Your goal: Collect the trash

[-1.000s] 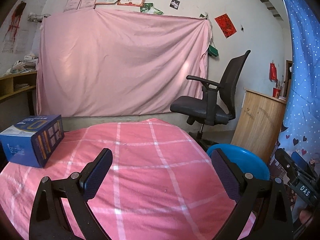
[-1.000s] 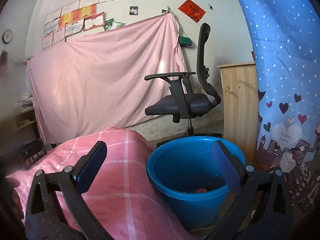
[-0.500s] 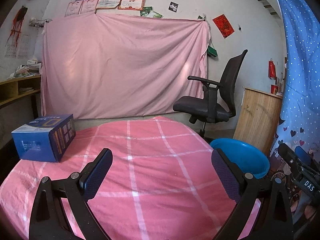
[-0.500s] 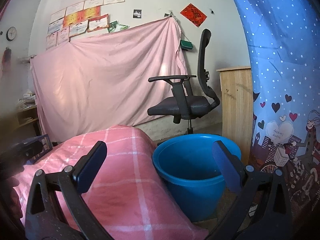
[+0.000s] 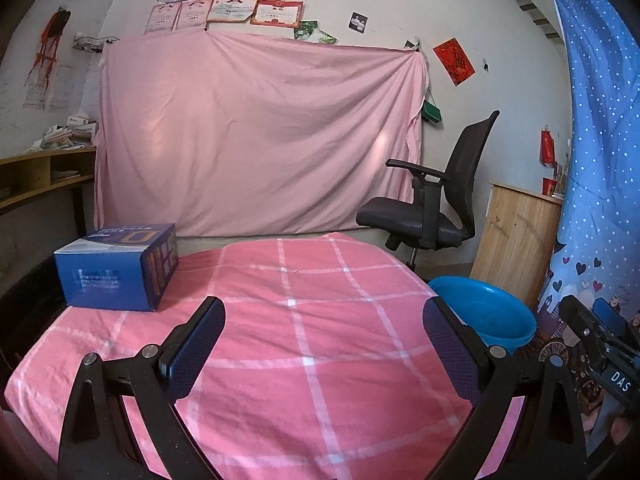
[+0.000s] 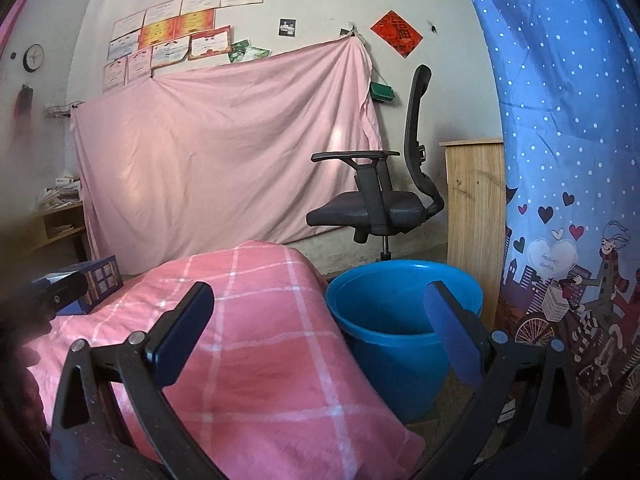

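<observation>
Nearest, the left hand-held gripper (image 5: 323, 344) hangs over the pink checked tabletop (image 5: 304, 320) with its jaws spread wide and nothing between them. The right hand-held gripper (image 6: 320, 324) is likewise spread wide and empty — it hangs over the tabletop's edge and the blue bucket (image 6: 400, 320) just beside it. Further back, a blue box (image 5: 120, 266) sits on the tabletop's left side; beyond stand an office chair (image 5: 436, 208) and a hung pink sheet (image 5: 256, 132).
</observation>
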